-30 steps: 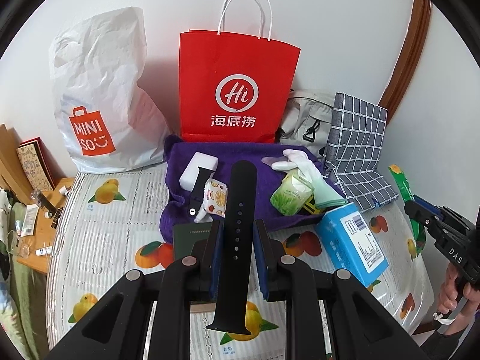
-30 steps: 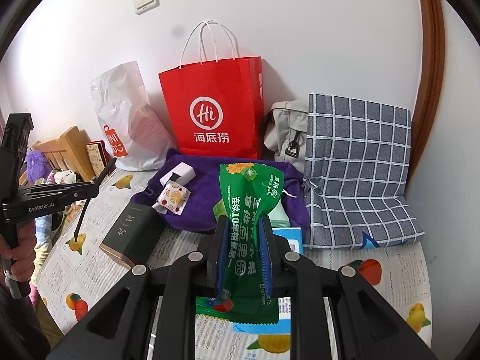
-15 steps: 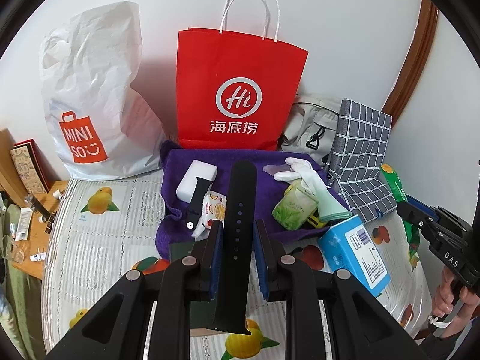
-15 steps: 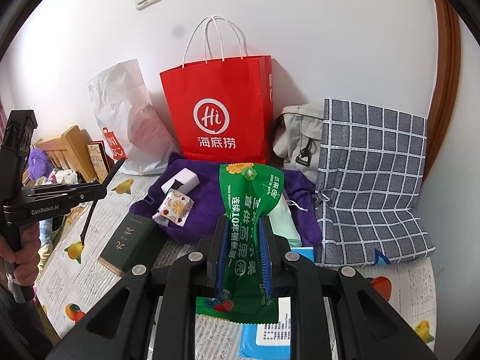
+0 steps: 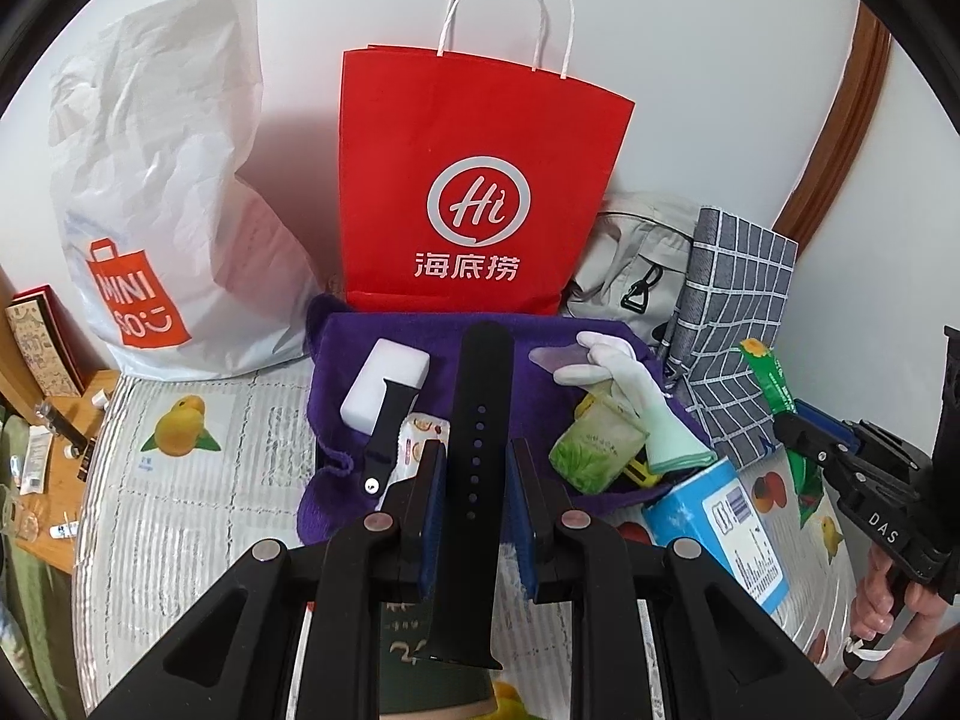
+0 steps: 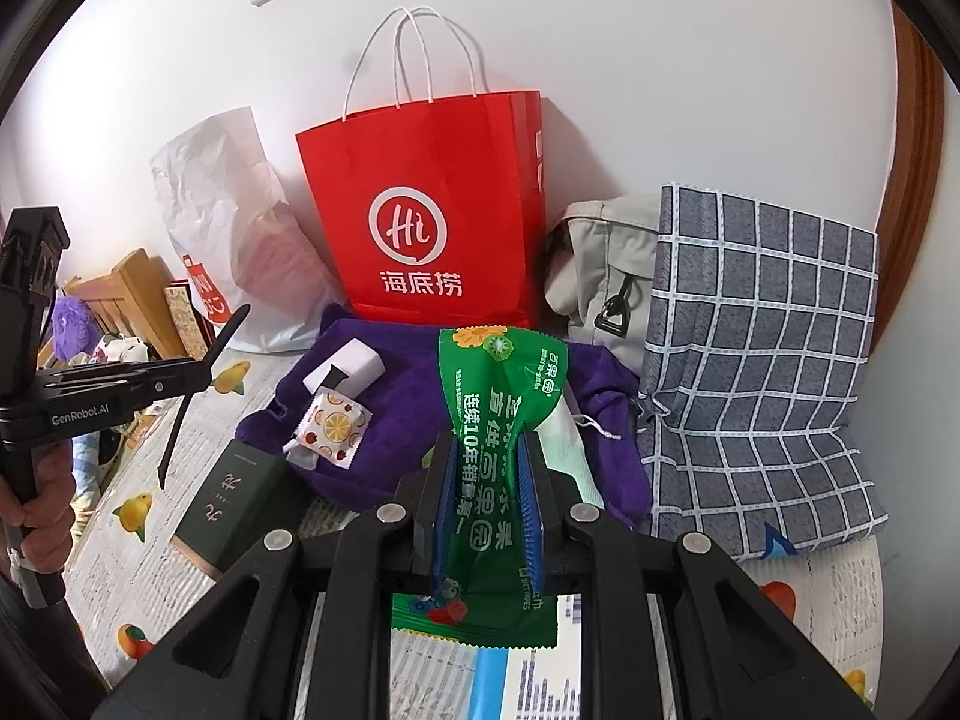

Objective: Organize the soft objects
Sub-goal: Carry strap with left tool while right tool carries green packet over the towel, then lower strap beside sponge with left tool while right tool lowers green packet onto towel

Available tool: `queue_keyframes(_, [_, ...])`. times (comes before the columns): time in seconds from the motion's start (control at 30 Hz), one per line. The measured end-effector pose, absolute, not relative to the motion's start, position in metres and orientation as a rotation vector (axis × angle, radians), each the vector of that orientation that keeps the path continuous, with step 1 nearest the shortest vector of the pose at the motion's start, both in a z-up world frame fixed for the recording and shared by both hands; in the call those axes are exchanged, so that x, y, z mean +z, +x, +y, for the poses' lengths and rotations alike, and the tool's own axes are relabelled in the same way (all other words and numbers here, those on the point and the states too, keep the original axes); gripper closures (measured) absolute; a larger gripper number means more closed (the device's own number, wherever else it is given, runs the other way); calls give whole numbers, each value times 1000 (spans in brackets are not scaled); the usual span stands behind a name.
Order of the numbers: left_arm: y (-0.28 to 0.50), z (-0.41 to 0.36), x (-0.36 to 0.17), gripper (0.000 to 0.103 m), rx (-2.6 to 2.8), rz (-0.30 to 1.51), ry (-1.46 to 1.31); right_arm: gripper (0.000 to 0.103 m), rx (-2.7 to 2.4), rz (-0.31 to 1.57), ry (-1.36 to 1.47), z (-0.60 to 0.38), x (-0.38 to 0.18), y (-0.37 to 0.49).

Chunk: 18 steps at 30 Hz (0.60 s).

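Observation:
My left gripper (image 5: 477, 456) is shut on a black watch strap (image 5: 474, 468) and holds it above the bed, before the purple towel (image 5: 516, 336). My right gripper (image 6: 489, 456) is shut on a green wet-wipes packet (image 6: 495, 420). On the towel lie a white sponge block (image 5: 387, 381), a second black strap piece (image 5: 384, 444), a fruit-print sachet (image 6: 327, 429), a pale glove (image 5: 636, 390) and a green pouch (image 5: 594, 450). The red paper bag (image 5: 474, 192) stands upright behind the towel.
A white Miniso bag (image 5: 156, 216) stands at left, a grey backpack (image 5: 636, 258) and checked cloth bag (image 6: 762, 360) at right. A blue box (image 5: 720, 528) and a dark green box (image 6: 231, 498) lie on the fruit-print bed cover (image 5: 180, 480).
Both grippers have moved forward, closer to the towel and the red bag, each still holding its item.

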<state>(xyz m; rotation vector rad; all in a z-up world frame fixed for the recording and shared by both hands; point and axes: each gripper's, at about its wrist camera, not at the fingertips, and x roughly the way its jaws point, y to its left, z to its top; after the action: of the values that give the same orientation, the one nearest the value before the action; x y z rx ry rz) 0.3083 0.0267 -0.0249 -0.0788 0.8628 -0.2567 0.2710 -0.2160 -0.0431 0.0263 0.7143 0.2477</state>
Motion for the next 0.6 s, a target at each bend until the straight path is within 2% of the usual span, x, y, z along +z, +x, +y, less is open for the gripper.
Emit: queue_keyframes(0.6, [357,17,-44,83,-277,900,-123,83,271,739,23,-209,-59,329])
